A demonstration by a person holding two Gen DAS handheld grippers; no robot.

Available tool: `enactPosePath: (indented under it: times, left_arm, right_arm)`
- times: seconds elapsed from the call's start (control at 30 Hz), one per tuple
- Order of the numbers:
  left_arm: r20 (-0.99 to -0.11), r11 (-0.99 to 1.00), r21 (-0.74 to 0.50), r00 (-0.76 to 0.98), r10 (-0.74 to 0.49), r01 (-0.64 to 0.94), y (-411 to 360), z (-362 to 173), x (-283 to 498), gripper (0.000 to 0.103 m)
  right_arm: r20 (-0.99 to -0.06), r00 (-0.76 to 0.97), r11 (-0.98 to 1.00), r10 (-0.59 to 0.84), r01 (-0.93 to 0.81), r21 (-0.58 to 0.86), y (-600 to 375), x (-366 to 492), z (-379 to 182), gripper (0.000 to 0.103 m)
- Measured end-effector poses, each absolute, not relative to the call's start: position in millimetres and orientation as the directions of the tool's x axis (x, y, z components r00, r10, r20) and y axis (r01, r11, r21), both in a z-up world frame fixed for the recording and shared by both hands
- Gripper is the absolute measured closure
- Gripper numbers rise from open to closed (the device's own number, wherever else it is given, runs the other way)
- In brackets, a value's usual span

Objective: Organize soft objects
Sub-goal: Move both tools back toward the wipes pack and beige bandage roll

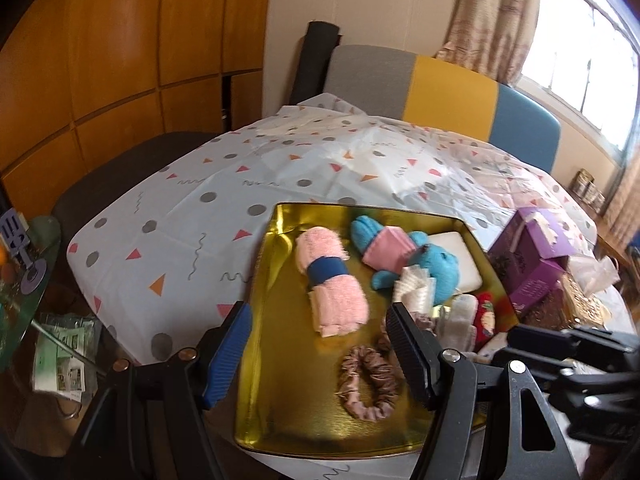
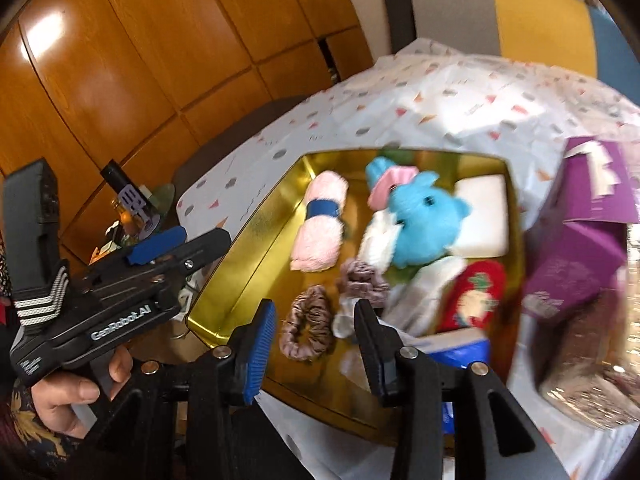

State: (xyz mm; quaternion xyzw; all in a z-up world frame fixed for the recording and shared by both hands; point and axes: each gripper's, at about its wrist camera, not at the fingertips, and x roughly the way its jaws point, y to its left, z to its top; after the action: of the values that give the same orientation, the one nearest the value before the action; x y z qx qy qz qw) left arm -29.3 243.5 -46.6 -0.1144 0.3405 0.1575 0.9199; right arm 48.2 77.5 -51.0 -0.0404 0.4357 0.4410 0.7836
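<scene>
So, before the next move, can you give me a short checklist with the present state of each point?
1. Left gripper empty and open: ok.
2. Right gripper empty, jaws apart: ok.
3. Towel roll inside the tin: ok.
4. Blue plush inside the tin: ok.
5. Both scrunchies, and, inside the tin: ok.
6. Red sock fully inside the tin: cannot tell.

Glossy orange wood cabinets (image 1: 120, 60) line the wall. Grey-yellow-blue sofa back (image 1: 448, 92) behind the table. Bright window (image 1: 592, 60), patterned curtain (image 1: 492, 12).
</scene>
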Motion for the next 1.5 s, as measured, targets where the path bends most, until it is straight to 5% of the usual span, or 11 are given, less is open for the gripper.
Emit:
enactPosePath:
  times: [0.5, 0.87, 1.17, 1.37, 1.5]
  left_arm:
    - [-0.647, 0.979, -0.045, 0.752, 0.123, -0.199, 183.8, -29.6, -21.1, 0.033]
    - [-0.640, 1.000, -0.021, 0.768, -0.016, 0.003, 121.4, -17.8, -7.0, 0.033]
    - [-0.649, 0.983, 0.022, 0.751, -0.123, 0.180, 62.1, -9.9, 5.2, 0.033]
    - [-0.636, 0.960, 0.017, 0.744, -0.204, 0.278, 23.1, 1.8, 13.4, 0.033]
    - [-0.640, 0.934, 0.016, 0.721, -0.266, 0.358, -5.6, 3.9, 18.8, 0.033]
  right_arm:
    - [-0.708, 0.466, 0.800, 0.530, -0.552, 0.235, -79.5, 61.4, -25.4, 0.063]
    - [-0.772, 0.585, 0.955, 0.251, -0.018, 0.297, -278.7, 124.5, -41.0, 0.062]
    - [-0.859, 0.508, 0.888, 0.066, 0.364, 0.283, -402.7, 168.6, -93.5, 0.062]
    - [-0.873, 0.449, 0.781, 0.191, 0.469, 0.412, -420.8, 177.0, -127.1, 0.062]
    - [-0.818, 0.387, 0.764, 0.426, 0.329, 0.554, -386.2, 163.3, -128.5, 0.057]
